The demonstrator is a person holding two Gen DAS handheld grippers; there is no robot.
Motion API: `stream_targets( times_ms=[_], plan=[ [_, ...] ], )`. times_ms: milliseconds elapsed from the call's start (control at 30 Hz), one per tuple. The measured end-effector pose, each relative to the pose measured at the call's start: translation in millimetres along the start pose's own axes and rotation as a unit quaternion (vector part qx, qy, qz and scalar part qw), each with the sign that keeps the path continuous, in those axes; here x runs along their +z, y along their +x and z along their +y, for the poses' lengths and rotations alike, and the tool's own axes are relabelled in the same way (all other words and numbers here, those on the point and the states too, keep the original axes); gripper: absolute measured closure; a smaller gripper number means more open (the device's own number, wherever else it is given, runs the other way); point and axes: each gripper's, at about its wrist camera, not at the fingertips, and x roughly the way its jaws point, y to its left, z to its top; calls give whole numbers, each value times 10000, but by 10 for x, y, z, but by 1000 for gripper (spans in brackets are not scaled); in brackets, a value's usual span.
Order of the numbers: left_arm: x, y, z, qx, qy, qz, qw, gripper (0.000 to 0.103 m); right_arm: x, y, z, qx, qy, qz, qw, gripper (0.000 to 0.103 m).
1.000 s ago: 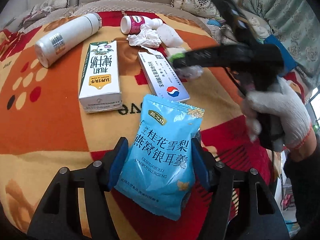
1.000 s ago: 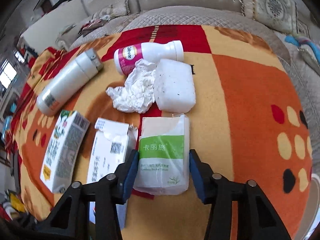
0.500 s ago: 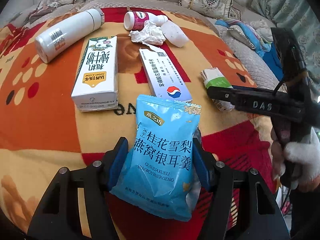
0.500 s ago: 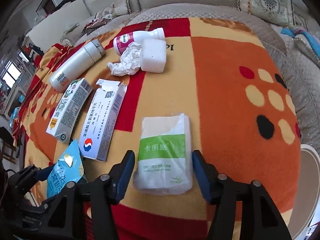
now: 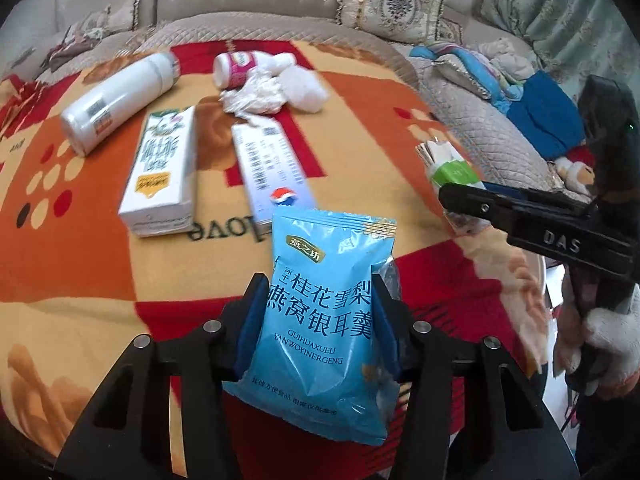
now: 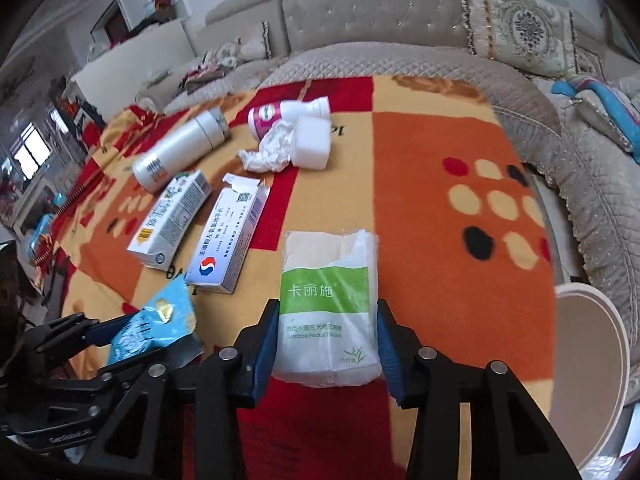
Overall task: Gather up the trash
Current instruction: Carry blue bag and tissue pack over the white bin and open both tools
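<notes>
Two grippers, each clamped on trash above a blanket (image 6: 420, 208).
Blue pouch (image 5: 324, 320) is pinched by left gripper (image 5: 318, 320); tissue pack (image 6: 330, 308), right of pouch, by right gripper (image 6: 326, 340), both just tightened.

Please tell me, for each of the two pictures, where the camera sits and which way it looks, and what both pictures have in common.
Left wrist: sits on the left tool, looking forward and down over the blanket; the blue snack bag is clamped between its fingers, with the right tool and a gloved hand at right.
Right wrist: sits on the right tool, facing likewise; it clamps the tissue pack, with the left tool at lower left.
Shared: milk carton, medicine box, both held items.
</notes>
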Motion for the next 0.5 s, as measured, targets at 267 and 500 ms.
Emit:
stream_targets(
  times_ms=[267, 500],
  plan=[
    [68, -13, -409, -157, 244, -96, 9995, 56, -200, -417, -249, -132, 183, -298, 9993, 59],
    [160, 30, -800, -276, 531, -147, 9981, 56, -359, -611, -604, -284, 526, -376, 9975, 59]
  ],
)
